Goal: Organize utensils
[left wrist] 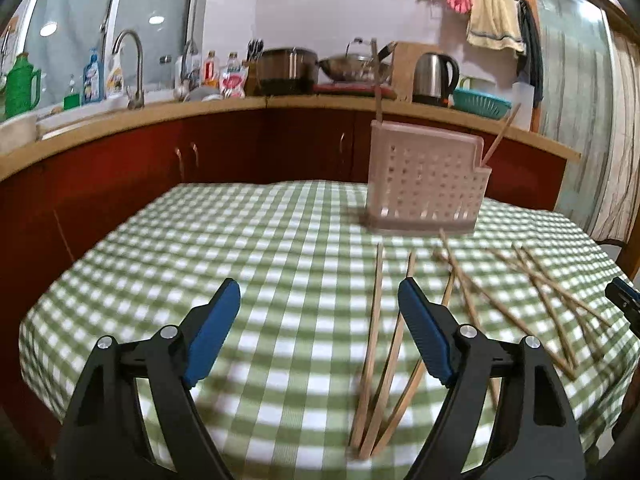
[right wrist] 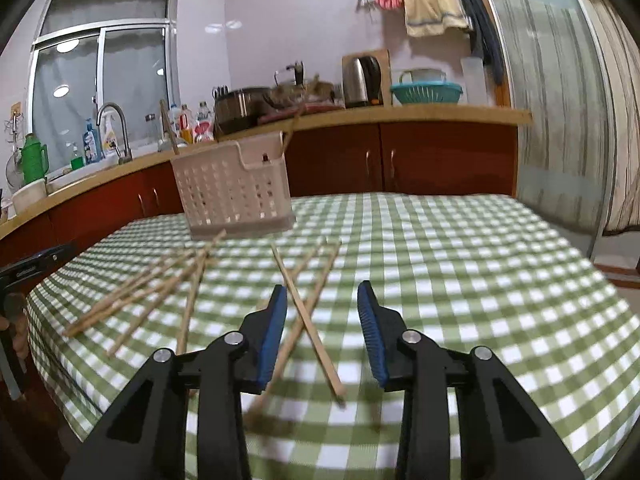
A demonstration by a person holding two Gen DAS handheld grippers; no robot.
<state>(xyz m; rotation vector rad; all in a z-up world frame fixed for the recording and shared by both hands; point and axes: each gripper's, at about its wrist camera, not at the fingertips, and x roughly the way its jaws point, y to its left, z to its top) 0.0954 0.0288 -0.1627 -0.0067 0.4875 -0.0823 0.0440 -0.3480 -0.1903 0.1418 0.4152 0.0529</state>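
On the green checked tablecloth (left wrist: 280, 240) stands a pale perforated utensil basket (left wrist: 424, 184), with a few chopsticks upright in it (left wrist: 500, 136). My left gripper (left wrist: 320, 286) hangs open low over the cloth. Three wooden chopsticks (left wrist: 369, 340) lie fanned between its jaws, close to the right finger, untouched by the pads. In the right wrist view the basket (right wrist: 236, 188) is at the back left. My right gripper (right wrist: 322, 288) is open, jaws fairly narrow, around two crossed chopsticks (right wrist: 306, 318) that lie on the cloth without the pads pressing them.
Several more loose chopsticks (left wrist: 540, 292) are scattered to the right of the left gripper, seen as a pile (right wrist: 152, 292) left of the right one. A kitchen counter (left wrist: 280, 102) with sink, pots and kettle runs behind the table. The table edge (right wrist: 600, 280) drops off at right.
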